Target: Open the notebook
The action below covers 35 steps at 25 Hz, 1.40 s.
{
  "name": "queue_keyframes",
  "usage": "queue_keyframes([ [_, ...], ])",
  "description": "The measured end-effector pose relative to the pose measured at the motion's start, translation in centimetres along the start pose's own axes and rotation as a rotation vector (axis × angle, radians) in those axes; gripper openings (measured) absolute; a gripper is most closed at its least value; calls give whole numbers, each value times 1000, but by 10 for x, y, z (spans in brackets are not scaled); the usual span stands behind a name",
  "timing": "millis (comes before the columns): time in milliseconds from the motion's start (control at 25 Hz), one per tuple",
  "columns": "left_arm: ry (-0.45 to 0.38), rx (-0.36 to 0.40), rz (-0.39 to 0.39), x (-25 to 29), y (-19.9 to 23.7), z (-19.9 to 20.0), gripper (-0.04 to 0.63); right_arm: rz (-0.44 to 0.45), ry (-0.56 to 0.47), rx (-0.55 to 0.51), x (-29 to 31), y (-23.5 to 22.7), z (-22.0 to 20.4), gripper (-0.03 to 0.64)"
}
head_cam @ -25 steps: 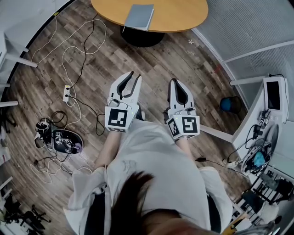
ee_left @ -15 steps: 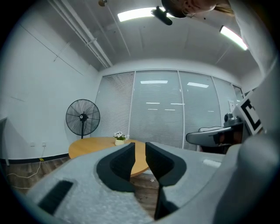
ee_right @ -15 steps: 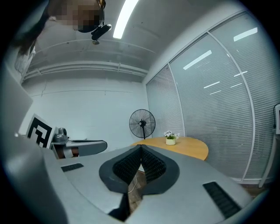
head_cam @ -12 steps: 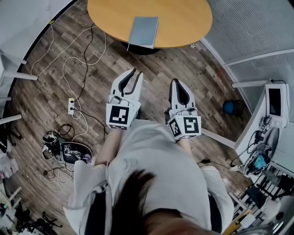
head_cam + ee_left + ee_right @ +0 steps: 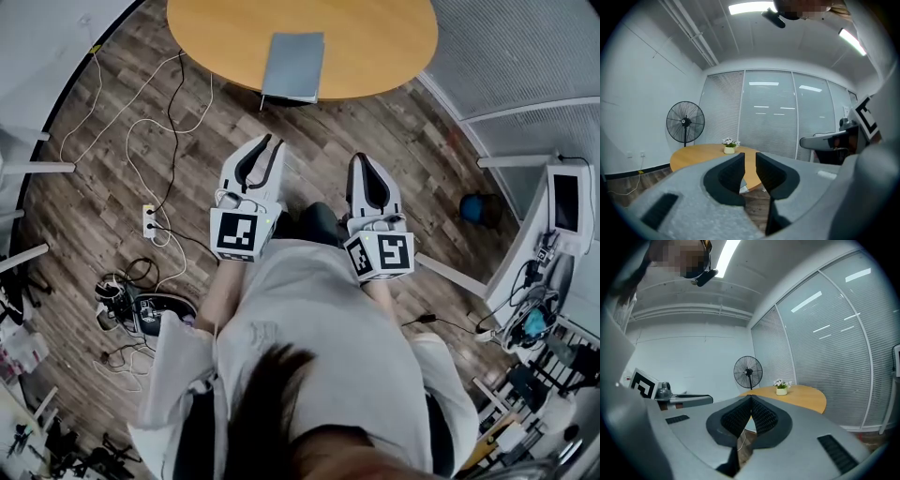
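Task not yet started. Floor cables (image 5: 141, 122) lie to the left, off the line of approach. Left gripper (image 5: 265, 142): jaws apart, just been closing a little, nothing between them. Notebook (image 5: 293, 66) lies shut at the near edge of the table (image 5: 394, 56), well ahead of both tools. Right gripper (image 5: 362, 161): jaws together, empty. Bare floor ahead; the table rim is the only edge to meet.
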<state>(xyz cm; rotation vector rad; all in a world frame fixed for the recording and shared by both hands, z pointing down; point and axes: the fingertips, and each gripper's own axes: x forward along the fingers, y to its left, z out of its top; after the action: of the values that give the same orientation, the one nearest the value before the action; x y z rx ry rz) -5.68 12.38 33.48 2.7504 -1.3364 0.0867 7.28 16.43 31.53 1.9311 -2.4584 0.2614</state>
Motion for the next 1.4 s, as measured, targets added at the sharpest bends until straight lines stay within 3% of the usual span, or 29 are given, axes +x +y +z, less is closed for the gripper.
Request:
queue_keyframes([
  [520,-11,6,65,59,20,9,84,43,3,15,63,-48,6,2],
  [960,-16,29,189,144,58,23,84,130,15,25,154,-116,28,2],
  [1400,-1,20,237,185,60,19,84,154,42,33,181,-157,22,2],
])
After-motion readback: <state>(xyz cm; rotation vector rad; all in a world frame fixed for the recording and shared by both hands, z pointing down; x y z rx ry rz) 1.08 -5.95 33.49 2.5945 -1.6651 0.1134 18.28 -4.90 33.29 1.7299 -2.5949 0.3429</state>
